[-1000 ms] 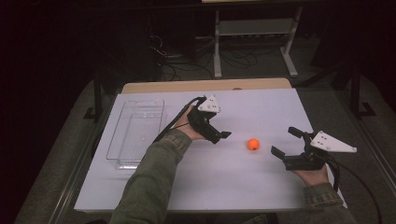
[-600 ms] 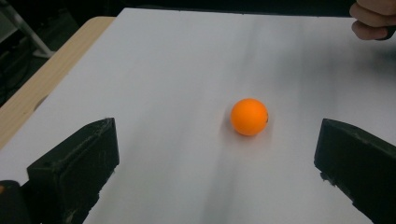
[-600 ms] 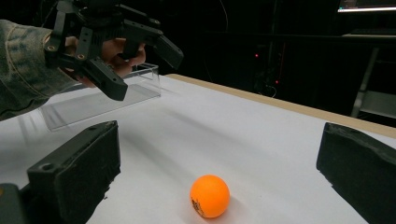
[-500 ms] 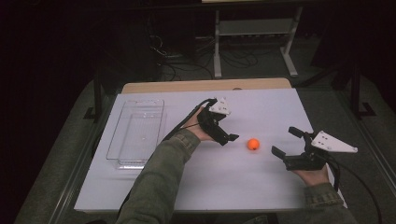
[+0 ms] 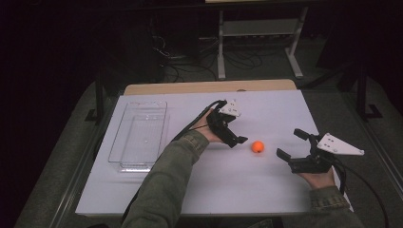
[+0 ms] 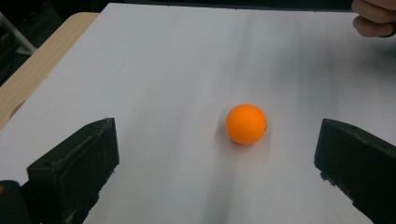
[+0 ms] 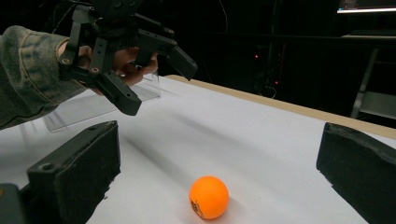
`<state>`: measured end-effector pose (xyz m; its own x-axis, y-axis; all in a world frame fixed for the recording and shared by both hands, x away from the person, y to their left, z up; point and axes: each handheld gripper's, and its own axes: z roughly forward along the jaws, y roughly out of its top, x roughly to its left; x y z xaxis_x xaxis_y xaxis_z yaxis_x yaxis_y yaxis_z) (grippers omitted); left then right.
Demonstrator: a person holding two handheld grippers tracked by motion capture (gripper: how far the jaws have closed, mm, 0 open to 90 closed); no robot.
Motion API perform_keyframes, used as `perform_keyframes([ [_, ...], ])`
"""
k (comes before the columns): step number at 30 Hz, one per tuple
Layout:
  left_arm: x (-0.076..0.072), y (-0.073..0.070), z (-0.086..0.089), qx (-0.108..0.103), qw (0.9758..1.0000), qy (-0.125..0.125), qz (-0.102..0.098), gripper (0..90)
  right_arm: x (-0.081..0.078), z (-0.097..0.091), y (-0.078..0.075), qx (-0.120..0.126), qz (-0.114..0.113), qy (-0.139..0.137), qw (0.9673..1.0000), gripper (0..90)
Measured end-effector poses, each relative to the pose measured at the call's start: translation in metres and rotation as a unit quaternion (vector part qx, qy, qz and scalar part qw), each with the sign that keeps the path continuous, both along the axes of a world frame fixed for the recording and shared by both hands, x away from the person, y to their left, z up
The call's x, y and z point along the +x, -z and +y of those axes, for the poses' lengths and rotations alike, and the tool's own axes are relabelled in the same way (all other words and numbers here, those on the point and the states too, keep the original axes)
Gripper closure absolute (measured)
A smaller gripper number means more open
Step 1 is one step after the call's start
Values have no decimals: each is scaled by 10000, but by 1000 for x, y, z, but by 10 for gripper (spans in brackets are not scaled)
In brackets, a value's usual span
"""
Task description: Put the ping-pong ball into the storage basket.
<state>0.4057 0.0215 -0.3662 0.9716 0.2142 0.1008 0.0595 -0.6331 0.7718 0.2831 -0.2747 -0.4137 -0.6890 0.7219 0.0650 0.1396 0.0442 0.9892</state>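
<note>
We see a small orange ball (image 5: 257,147) on the white tabletop (image 5: 266,109) near centre, between the two grippers. Left gripper (image 5: 236,134) sits at the ball's 9 o'clock, just beside it, not touching – jaws spread wide; in its own view the ball (image 6: 246,123) lies ahead between them. Right gripper (image 5: 292,145) at the ball's 3 o'clock, near, jaws also wide apart – ball (image 7: 208,197) ahead, free. Clear rectangular plastic tray (image 5: 138,137) lies well apart at 9 o'clock.
</note>
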Motion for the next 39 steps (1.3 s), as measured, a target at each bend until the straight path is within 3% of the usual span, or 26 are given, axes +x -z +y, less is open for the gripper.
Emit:
perform_keyframes([
  [39, 4, 26, -27, 297, 9988, 316, 244, 0, 2, 1, 1, -26, 11, -36, 10000, 0],
])
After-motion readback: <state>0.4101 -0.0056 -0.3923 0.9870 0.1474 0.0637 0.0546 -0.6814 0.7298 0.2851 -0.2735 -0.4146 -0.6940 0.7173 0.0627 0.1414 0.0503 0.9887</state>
